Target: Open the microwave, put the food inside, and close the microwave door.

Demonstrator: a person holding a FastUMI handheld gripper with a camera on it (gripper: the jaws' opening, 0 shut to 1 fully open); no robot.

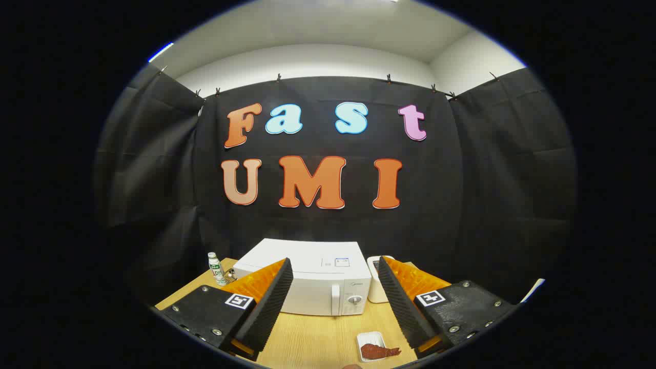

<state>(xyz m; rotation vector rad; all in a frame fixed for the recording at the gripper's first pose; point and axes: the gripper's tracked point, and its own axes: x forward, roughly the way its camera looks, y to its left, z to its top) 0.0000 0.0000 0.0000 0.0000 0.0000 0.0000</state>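
Hovering wide open over the counter [312, 333], hand-held gripper [333, 312] gripping nothing, fingers [266, 307] flanking the microwave [312, 279] ahead. Lying on a small white tray [370, 340] between the fingers, just before the microwave: food [378, 351], reddish, long axis running crosswise, tapering toward the right finger. Nothing done yet, judging by the door sitting closed, handle [335, 299] facing the gripper; opening, loading and closing all remaining.

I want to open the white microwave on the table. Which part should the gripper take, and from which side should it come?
Take the vertical bar handle on the front of the microwave, just left of its knob. It stands out from the shut door, so come straight from the front, one finger on each side of it. The gripper is open, with nothing between its fingers.
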